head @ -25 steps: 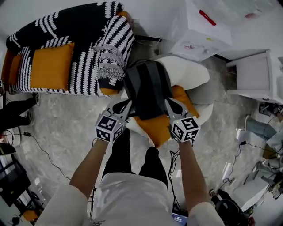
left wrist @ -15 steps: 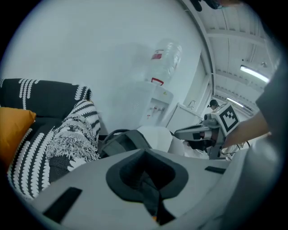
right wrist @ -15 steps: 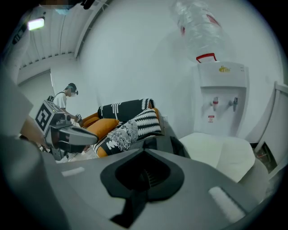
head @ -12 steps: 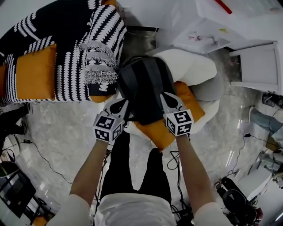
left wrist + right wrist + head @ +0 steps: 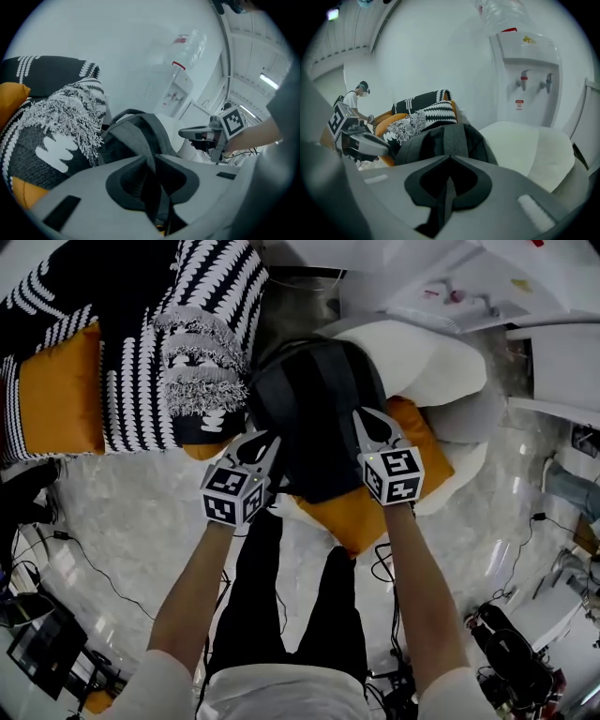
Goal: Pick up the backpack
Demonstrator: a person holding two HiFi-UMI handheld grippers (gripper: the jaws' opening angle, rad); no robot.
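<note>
- left hand-held gripper: jaws have just been opening and stand partly apart; the left strap runs loose through the gap, and the pads no longer look pressed on it
- right hand-held gripper: clenched, tips meeting; the right strap, a thin grey band, is pinched between the jaws, so this side alone has a hold
- backpack: dark grey, directly ahead of both hand-held grippers and between them; the left tips are at its near-left corner and the right tips at its near-right corner
- long axis of the backpack runs straight away from the jaws, near edge at the tips and carry loop at the far end; both hands look equally near
- judgement: a lift turns on the left jaws closing again on their strap; on the right hold alone the bag would likely tip to the left
- beneath the backpack: orange cushion, sticking out toward the person under the right hand-held gripper
- beyond and right of the jaws: white chair carrying cushion and bag
- far left of the left hand-held gripper: striped throw on a sofa, just beside the backpack, contact not clear
</note>
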